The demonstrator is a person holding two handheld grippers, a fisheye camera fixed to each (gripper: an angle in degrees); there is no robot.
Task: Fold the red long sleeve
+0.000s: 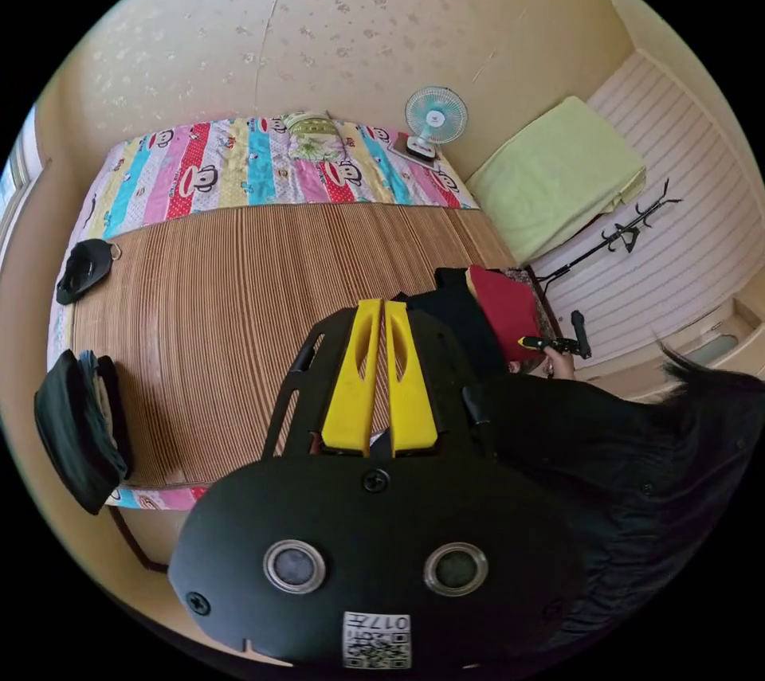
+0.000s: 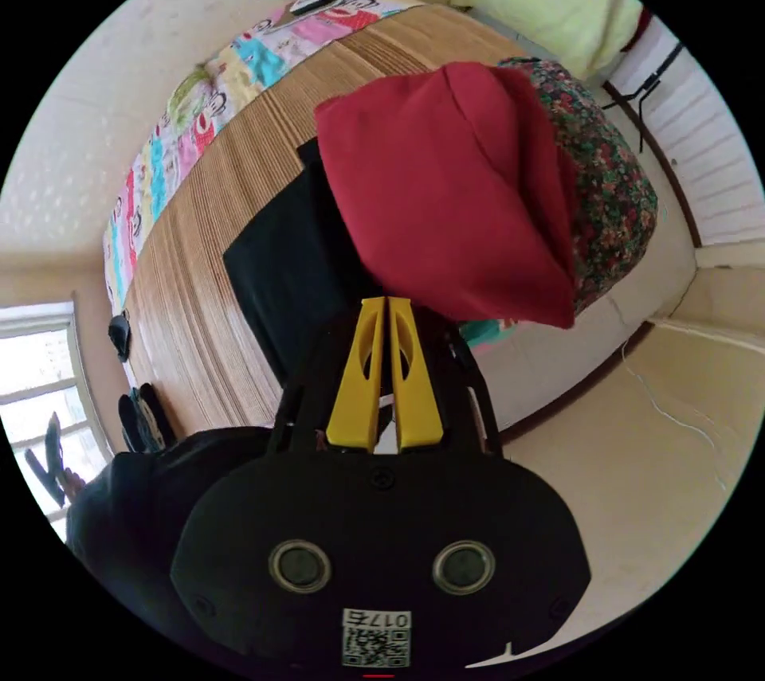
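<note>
The red long sleeve [image 2: 454, 195] lies folded into a compact bundle, resting partly on a floral cushion [image 2: 613, 195] and partly on a black garment [image 2: 287, 267] at the edge of the bed. My right gripper [image 2: 386, 303] has its yellow jaws together, tips at the red cloth's near edge; no cloth shows between them. In the left gripper view the red bundle [image 1: 506, 307] sits at the mat's right edge, with the right gripper [image 1: 530, 342] in a hand beside it. My left gripper [image 1: 383, 307] hovers over the bamboo mat [image 1: 231, 315], jaws shut and holding nothing.
A cartoon-print sheet [image 1: 239, 171] and a small fan [image 1: 435, 119] lie at the bed's far end. A black pouch [image 1: 84, 271] and a stack of dark folded clothes [image 1: 80, 434] sit at the mat's left. A yellow-green blanket [image 1: 558, 179] and a coat stand [image 1: 629, 235] are on the right.
</note>
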